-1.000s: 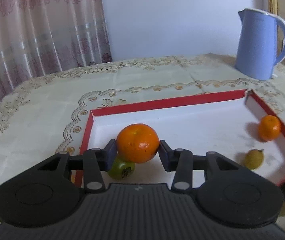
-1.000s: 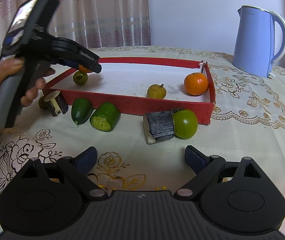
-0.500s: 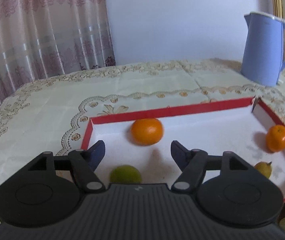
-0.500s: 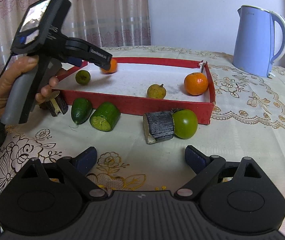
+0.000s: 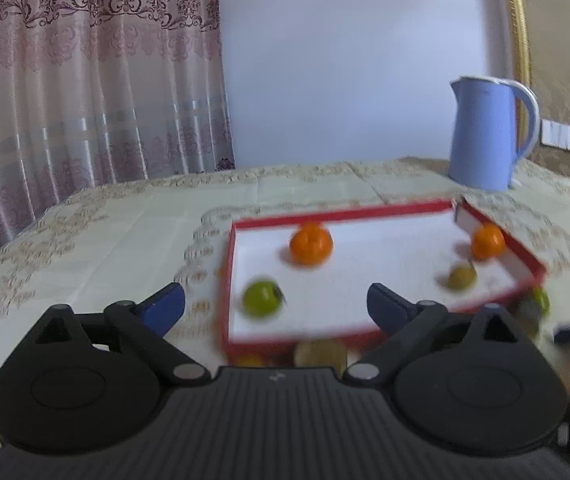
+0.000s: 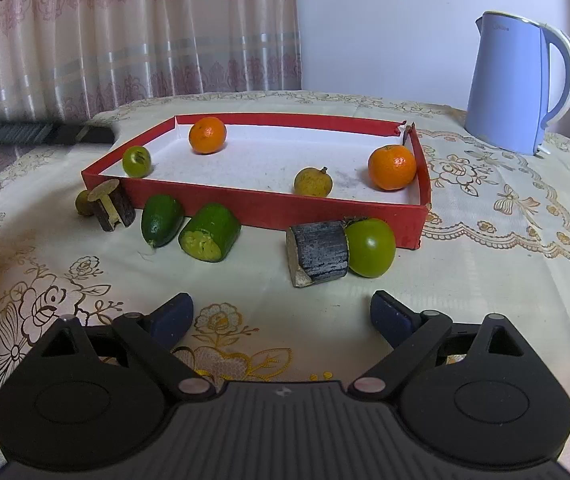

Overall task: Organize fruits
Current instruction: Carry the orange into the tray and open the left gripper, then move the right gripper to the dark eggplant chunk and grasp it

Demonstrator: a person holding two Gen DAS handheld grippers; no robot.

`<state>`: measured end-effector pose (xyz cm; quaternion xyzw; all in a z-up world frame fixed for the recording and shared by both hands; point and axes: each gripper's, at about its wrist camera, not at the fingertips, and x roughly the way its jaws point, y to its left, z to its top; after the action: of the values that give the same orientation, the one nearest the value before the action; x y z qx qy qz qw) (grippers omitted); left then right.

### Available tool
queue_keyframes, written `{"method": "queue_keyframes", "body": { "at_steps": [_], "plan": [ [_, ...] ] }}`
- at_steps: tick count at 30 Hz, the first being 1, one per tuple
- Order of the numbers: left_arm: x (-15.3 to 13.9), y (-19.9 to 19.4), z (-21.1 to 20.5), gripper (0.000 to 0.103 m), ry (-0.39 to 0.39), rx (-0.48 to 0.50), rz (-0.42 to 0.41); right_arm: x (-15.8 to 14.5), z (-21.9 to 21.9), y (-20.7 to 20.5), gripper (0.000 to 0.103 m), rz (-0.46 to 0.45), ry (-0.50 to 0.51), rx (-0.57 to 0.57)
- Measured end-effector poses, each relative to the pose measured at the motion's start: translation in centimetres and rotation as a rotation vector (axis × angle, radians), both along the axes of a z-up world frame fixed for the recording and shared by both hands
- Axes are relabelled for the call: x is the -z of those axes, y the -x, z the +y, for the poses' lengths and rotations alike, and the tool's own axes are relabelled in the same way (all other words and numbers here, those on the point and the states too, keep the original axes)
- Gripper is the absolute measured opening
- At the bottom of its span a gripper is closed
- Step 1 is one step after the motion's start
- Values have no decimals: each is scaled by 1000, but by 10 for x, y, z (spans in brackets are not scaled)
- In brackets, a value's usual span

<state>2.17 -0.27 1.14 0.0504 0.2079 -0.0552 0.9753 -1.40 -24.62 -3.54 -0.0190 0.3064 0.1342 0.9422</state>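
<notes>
Both tools wide open, empty; left tool [image 5: 275, 306] just finished opening. Just past the right tool [image 6: 281, 314], green fruit [image 6: 369, 247] and cut pieces wait on the table [image 6: 485, 248]. Farther off, four fruits sit in the red tray [image 6: 269, 210], including the orange [image 6: 207, 135].

Red tray [image 6: 273, 210] w/ open top: wide bare white floor in its middle, clear for entry from above. Obstacles inside: orange [image 6: 207, 135] at far-left corner, small green fruit [image 6: 136, 161] by left wall, brownish fruit [image 6: 313, 181] and 2nd orange [image 6: 392, 167] near right end. Front wall is crowded outside: sugarcane stub [image 6: 111, 205], green piece [image 6: 162, 220], cut cucumber chunk [image 6: 210, 232], dark sugarcane chunk [image 6: 317, 253] touching green tomato [image 6: 369, 247]. Gap between cucumber chunk and dark chunk is open. Bare tablecloth [image 6: 245, 288] between that row and right gripper [image 6: 282, 318]. Blue kettle [image 6: 519, 88] stands well apart, far right.
</notes>
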Motion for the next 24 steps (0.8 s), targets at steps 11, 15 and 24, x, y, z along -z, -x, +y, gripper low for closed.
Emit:
{"method": "queue_keyframes", "body": {
  "at_steps": [11,15,24],
  "plan": [
    [44,15,-1,98,-20,12,164,0,0,0,97,0,-5,0],
    [46,8,5,103,-4,-28,201,-1,0,1,97,-15,2,16],
    [49,4,7,103,11,-29,205,-4,8,5,72,-43,26,-39]
  ]
}}
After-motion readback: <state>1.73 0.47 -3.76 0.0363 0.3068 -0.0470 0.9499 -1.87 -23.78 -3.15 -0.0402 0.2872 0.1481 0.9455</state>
